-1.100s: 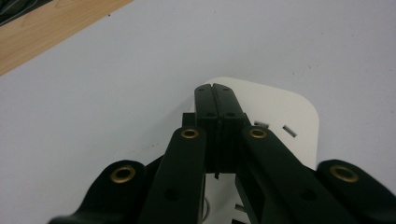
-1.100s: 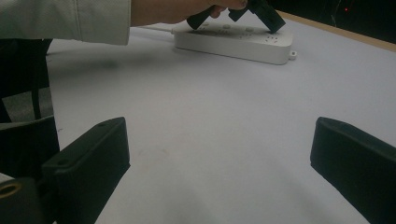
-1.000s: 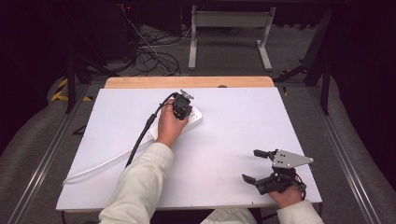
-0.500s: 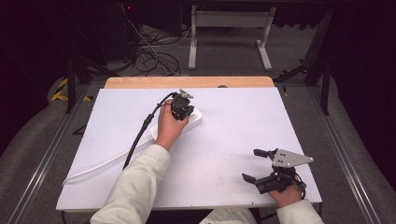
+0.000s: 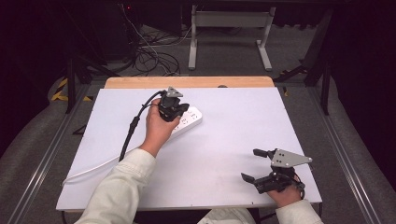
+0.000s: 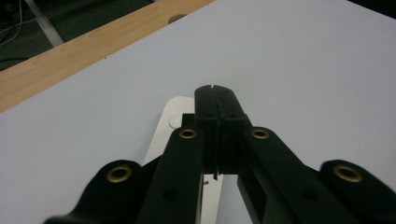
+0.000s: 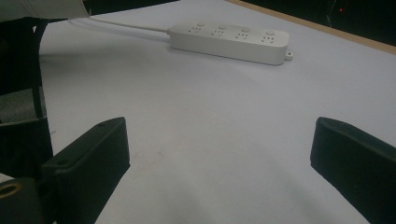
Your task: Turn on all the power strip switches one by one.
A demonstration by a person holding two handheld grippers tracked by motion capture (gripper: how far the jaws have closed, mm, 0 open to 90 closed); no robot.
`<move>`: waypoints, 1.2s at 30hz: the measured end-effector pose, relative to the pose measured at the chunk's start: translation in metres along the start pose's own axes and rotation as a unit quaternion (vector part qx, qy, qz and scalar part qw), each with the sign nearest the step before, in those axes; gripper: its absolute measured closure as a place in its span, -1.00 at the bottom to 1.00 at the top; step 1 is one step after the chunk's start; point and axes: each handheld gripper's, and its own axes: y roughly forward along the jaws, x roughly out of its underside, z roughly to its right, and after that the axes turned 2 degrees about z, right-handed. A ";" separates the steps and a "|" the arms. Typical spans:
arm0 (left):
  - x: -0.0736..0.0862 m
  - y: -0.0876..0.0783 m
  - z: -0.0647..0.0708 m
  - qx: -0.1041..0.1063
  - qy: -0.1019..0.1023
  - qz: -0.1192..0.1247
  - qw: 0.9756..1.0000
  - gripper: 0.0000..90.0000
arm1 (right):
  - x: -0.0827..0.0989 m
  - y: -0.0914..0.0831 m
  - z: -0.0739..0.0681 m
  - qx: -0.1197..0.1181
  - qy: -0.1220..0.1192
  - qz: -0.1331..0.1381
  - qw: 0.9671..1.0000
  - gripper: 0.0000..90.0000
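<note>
Two grippers are over the white table [image 5: 219,154]: the left gripper [image 5: 180,108] hovers above the white power strip [image 5: 189,120], its jaws pressed almost together with a hairline gap, having just been opening slightly, and nothing is between them. One power strip lies flat in the far left half of the table, its cord [image 5: 93,168] trailing toward the near left edge. Near the right front corner, well apart from the strip, the right gripper [image 5: 254,164] rests with jaws spread wide and empty.
</note>
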 end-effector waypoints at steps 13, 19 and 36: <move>0.007 -0.048 0.010 0.018 0.022 0.031 0.999 0.69 | 0.000 0.001 0.000 0.003 -0.001 -0.002 1.000 -0.89; 0.021 -0.070 0.014 0.027 0.026 0.050 0.998 0.38 | -0.001 0.001 0.000 0.004 -0.002 -0.003 1.000 -0.89; 0.077 -0.116 0.030 0.057 0.051 0.090 0.993 0.01 | -0.001 0.001 -0.002 0.005 -0.001 -0.002 1.000 -0.89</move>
